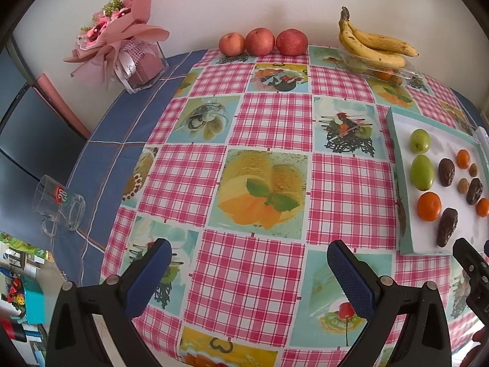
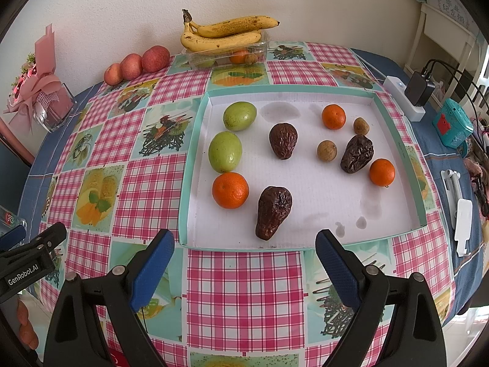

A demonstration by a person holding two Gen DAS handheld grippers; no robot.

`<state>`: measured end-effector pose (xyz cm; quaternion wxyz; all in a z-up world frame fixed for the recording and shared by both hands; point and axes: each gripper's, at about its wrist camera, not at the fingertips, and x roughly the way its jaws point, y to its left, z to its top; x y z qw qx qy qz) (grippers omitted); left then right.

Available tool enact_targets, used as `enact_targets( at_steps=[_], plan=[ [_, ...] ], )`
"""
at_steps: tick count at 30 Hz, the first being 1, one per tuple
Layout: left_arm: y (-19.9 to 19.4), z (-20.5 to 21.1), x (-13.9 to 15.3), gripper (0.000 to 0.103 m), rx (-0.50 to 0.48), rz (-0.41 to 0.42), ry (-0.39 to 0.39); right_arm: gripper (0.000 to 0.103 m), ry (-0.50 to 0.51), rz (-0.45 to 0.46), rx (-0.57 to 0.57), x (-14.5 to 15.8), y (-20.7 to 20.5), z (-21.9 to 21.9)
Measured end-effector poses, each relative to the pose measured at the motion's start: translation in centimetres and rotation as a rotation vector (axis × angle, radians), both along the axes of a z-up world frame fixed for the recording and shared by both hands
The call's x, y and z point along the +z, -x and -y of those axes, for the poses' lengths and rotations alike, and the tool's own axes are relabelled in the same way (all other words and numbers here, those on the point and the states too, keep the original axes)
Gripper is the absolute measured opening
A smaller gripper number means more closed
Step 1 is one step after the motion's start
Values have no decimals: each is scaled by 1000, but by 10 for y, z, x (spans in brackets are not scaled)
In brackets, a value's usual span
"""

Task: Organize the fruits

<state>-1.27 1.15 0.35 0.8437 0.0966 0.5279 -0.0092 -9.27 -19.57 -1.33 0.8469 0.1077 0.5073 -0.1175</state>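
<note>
**Fruit tray before two open grippers**

Right gripper (image 2: 244, 249), fingers spread and empty, sits at lower centre. Directly above lies the tray (image 2: 195, 165). Its nearest fruit, a brown wrinkled fruit (image 2: 273, 212), lies with long axis running upward, narrow end toward the gripper. Left gripper (image 1: 249, 255), likewise apart and empty, hovers over the tablecloth (image 1: 272, 119), tray at frame right.

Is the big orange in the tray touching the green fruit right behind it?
Cannot tell. In the right wrist view the big orange and green fruit meet edge to edge, with no gap or contact plainly shown.
</note>
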Motion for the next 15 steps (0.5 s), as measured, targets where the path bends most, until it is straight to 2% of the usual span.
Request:
enact_targets(
  at_steps=[15],
  plan=[
    [-1,-2,2,103,8,17,-38,94,-5,-10,-8,-3,0,1]
  ],
)
